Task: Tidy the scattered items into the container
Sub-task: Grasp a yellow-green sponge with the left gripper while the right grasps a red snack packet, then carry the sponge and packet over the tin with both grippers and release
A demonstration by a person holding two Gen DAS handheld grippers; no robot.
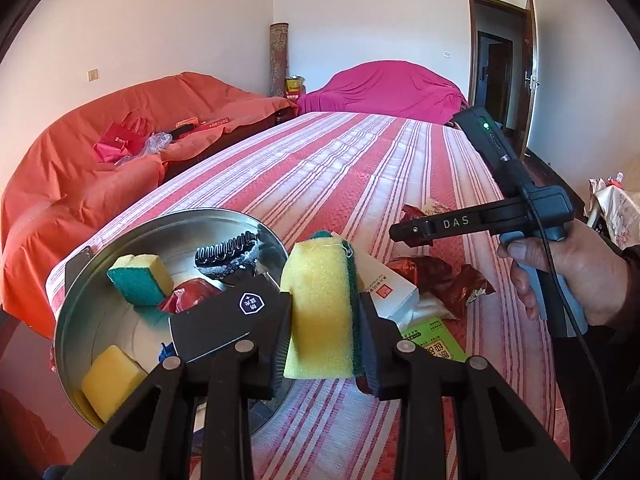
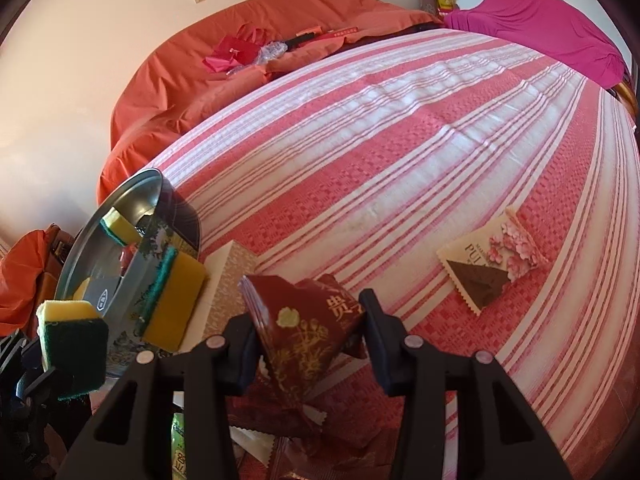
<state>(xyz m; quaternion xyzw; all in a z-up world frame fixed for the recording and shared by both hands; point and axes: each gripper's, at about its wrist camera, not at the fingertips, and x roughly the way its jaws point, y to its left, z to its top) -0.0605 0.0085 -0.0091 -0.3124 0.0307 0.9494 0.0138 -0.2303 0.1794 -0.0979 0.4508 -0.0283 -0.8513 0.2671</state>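
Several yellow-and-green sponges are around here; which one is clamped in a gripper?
The sponge standing upright between the left gripper fingers, outside the tin. Two other sponges lie loose inside the tin.

A: What sits between the right gripper (image 2: 310, 334) jaws?
B: A dark red foil packet with gold flowers (image 2: 304, 332), tilted, gripped.
A: And leftward?
B: A round metal tin (image 2: 132, 216) holding a yellow-green sponge (image 2: 120, 228); another sponge (image 2: 176, 300) leans against its wall.

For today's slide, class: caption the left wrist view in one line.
Left gripper clamps a yellow-green sponge beside the round metal tin on a striped bedspread.
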